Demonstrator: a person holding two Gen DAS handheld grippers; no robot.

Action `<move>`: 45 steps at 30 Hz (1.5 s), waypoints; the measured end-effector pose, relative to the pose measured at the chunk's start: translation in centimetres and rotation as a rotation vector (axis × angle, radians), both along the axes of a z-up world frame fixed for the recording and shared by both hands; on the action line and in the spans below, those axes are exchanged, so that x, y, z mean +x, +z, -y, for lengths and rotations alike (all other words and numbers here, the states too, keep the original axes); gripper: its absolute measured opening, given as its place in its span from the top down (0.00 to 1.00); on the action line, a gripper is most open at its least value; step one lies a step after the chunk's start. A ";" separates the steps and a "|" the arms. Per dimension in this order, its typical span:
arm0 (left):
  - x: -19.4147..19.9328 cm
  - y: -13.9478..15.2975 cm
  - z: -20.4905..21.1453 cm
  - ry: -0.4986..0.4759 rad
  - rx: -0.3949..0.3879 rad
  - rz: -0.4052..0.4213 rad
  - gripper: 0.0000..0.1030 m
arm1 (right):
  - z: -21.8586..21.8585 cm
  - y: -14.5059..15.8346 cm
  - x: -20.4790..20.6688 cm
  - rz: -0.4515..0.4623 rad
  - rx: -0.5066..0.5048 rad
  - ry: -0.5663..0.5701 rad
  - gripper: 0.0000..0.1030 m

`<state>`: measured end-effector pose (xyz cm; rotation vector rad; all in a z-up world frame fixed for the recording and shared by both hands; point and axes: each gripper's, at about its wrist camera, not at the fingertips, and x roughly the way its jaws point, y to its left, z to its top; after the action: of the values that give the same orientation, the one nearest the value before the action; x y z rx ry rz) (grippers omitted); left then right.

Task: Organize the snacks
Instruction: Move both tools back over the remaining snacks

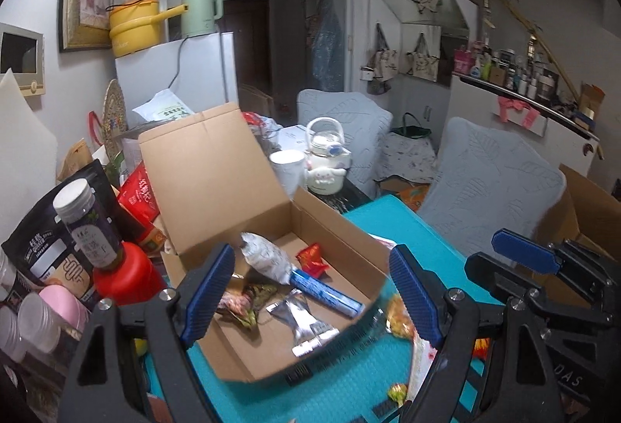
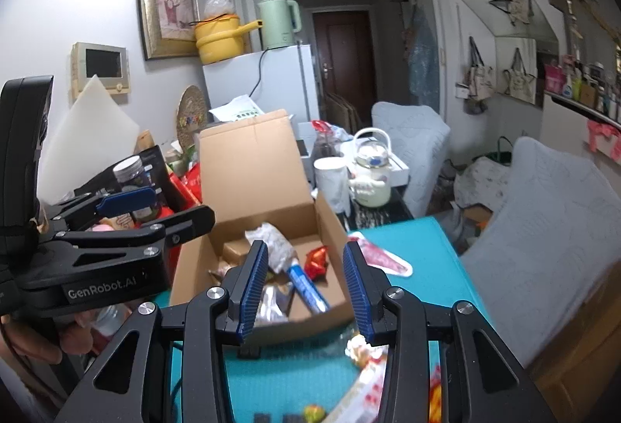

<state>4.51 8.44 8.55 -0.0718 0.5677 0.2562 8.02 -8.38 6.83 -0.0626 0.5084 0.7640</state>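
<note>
Snacks fill an open cardboard box (image 1: 248, 213) on the teal mat (image 1: 419, 229), its lid upright: a white crumpled bag (image 1: 268, 260), red packet (image 1: 312, 260), blue tube (image 1: 326, 293) and silver sachet (image 1: 306, 326). Loose sweets (image 1: 398, 320) lie by the mat's near edge. Bottles, cups and a teapot (image 1: 326, 159) crowd behind. Left gripper (image 1: 310, 297) fingers spread wide, empty; right gripper (image 2: 306, 287) fingers apart, gripping nothing.

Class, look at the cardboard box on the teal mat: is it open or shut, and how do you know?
Open. The cardboard box has its lid standing up behind it, and snack packets lie visible inside.
</note>
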 end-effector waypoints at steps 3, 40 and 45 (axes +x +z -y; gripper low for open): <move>-1.5 -0.5 1.4 -0.042 -0.003 0.001 0.20 | 1.5 -0.5 -1.7 -0.004 0.004 -0.020 0.61; -3.3 -13.8 8.7 -0.184 -0.106 -0.157 0.20 | 10.8 -14.1 -4.3 -0.232 -0.055 -0.201 0.61; -2.2 -16.0 8.7 -0.193 -0.149 -0.195 0.20 | 10.8 -16.0 -3.4 -0.268 -0.071 -0.204 0.61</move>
<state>2.28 -0.27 -7.43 -0.1367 0.7827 0.0322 4.62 -19.17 -9.21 0.0262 0.7850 0.5560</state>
